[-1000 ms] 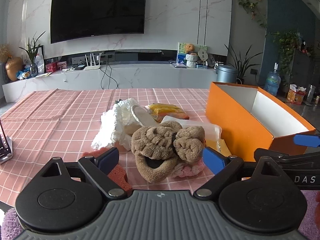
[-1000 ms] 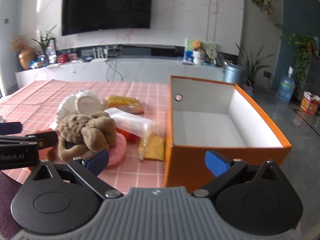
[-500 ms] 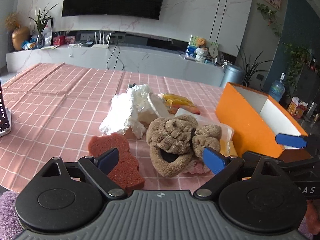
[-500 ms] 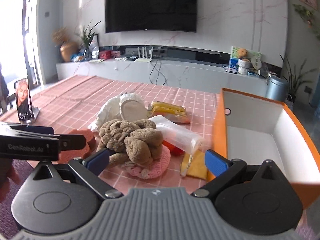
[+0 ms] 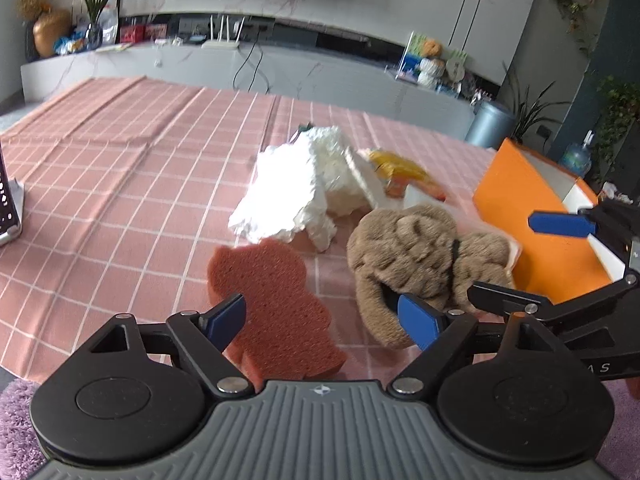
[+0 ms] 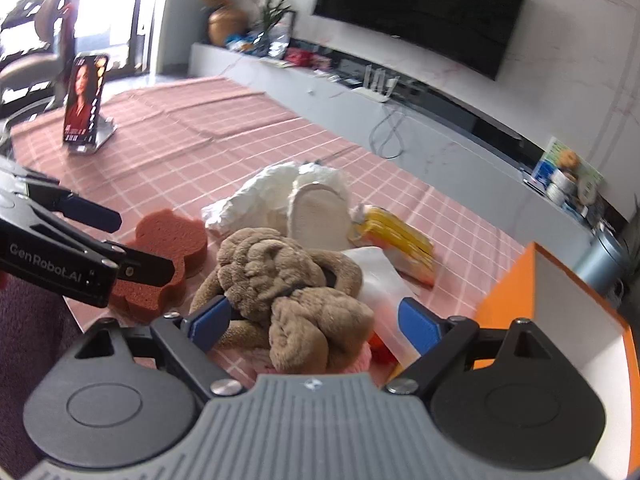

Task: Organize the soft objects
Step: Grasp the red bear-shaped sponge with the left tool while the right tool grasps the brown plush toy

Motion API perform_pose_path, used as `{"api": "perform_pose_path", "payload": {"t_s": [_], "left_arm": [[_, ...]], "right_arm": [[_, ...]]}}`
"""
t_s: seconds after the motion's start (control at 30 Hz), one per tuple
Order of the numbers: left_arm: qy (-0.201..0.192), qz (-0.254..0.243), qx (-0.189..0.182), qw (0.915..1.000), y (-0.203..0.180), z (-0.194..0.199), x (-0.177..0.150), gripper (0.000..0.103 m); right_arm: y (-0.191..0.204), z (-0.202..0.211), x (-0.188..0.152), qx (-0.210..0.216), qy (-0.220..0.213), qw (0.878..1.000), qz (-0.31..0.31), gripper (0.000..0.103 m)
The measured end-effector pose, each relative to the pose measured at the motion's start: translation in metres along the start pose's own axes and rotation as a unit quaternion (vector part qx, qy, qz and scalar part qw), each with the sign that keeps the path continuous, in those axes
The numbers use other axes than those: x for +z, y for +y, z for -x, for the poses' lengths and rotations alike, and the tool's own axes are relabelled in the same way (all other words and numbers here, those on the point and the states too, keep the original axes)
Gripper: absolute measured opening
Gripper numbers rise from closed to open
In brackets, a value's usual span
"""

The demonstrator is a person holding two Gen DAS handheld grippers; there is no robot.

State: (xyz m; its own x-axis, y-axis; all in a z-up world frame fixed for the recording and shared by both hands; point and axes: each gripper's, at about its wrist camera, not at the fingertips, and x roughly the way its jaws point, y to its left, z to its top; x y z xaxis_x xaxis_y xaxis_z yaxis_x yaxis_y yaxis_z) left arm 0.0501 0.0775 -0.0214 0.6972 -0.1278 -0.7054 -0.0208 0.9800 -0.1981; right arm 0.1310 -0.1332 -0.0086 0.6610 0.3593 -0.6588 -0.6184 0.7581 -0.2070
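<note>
Both grippers point down at a slant over the near edge of the table. The left gripper [image 5: 320, 318] has its jaws wide apart and holds nothing; the brown sponge [image 5: 272, 300] lies flat on the cloth between its fingers, untouched as far as can be seen. The right gripper [image 6: 310, 322] sits just beside it, jaws wide but closing, with the brown plush slippers [image 6: 292, 292] between them and no pad yet pressing. The slippers rest on a pink knitted piece [image 6: 356, 364], beside a white fluffy heap [image 5: 304, 184], a yellow packet [image 6: 394, 236] and a clear bag [image 6: 380, 280]. The orange box [image 5: 536, 224] stands open to the right. A pink checked tablecloth [image 5: 120, 184] covers the table; a phone on a stand [image 6: 84, 104], a wall television [image 6: 424, 12] and a long white shelf [image 5: 200, 64] lie beyond.
</note>
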Motion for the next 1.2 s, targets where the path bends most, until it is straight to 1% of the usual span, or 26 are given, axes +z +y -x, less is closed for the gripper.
{"api": "perform_pose_path", "payload": {"t_s": [0.1, 0.17, 0.23, 0.37, 0.43, 0.6, 0.7, 0.77, 0.87, 0.97, 1.07, 1.1, 1.13, 1.17, 1.2], "left_arm": [[0.024, 0.015, 0.000, 0.9996, 0.008, -0.007, 0.001, 0.101], [0.035, 0.022, 0.002, 0.9992, 0.013, -0.011, 0.000, 0.101], [0.049, 0.033, 0.002, 0.9983, 0.016, -0.014, 0.000, 0.101], [0.065, 0.061, -0.002, 0.9960, 0.025, -0.023, 0.001, 0.101], [0.069, 0.071, -0.003, 0.9950, 0.028, -0.027, 0.002, 0.101], [0.080, 0.084, 0.014, 0.9931, 0.029, -0.040, 0.004, 0.101], [0.089, 0.092, 0.025, 0.9915, 0.029, -0.049, 0.005, 0.101], [0.094, 0.088, 0.035, 0.9910, 0.027, -0.054, 0.005, 0.101], [0.089, 0.073, 0.054, 0.9919, 0.023, -0.057, 0.005, 0.101], [0.084, 0.061, 0.063, 0.9926, 0.020, -0.059, 0.004, 0.101], [0.074, 0.056, 0.067, 0.9934, 0.020, -0.059, 0.003, 0.095], [0.072, 0.056, 0.066, 0.9936, 0.020, -0.059, 0.003, 0.091], [0.070, 0.056, 0.065, 0.9939, 0.020, -0.058, 0.003, 0.090], [0.067, 0.055, 0.066, 0.9940, 0.019, -0.057, 0.003, 0.084], [0.063, 0.053, 0.069, 0.9942, 0.019, -0.056, 0.003, 0.084]], "right_arm": [[0.004, -0.017, 0.010, 0.019, 0.020, 0.999, 0.042, 0.088], [0.004, -0.028, 0.013, 0.031, 0.036, 0.997, 0.053, 0.084], [0.002, -0.040, 0.016, 0.043, 0.054, 0.996, 0.054, 0.080], [0.002, -0.056, 0.018, 0.049, 0.077, 0.994, 0.061, 0.077], [0.001, -0.062, 0.019, 0.052, 0.086, 0.993, 0.060, 0.077], [0.000, -0.073, 0.015, 0.051, 0.097, 0.992, 0.056, 0.078], [-0.001, -0.074, 0.012, 0.058, 0.095, 0.993, 0.042, 0.076], [0.001, -0.073, 0.010, 0.058, 0.091, 0.993, 0.041, 0.072], [0.001, -0.072, 0.006, 0.058, 0.083, 0.994, 0.029, 0.068], [-0.001, -0.068, 0.004, 0.056, 0.070, 0.996, 0.018, 0.063], [-0.004, -0.061, 0.001, 0.054, 0.057, 0.997, 0.006, 0.060], [-0.006, -0.059, 0.001, 0.055, 0.054, 0.997, -0.001, 0.059], [-0.008, -0.057, 0.000, 0.056, 0.052, 0.997, -0.010, 0.058], [-0.010, -0.055, -0.001, 0.056, 0.049, 0.997, -0.018, 0.056], [-0.010, -0.053, -0.002, 0.056, 0.045, 0.997, -0.027, 0.056]]}}
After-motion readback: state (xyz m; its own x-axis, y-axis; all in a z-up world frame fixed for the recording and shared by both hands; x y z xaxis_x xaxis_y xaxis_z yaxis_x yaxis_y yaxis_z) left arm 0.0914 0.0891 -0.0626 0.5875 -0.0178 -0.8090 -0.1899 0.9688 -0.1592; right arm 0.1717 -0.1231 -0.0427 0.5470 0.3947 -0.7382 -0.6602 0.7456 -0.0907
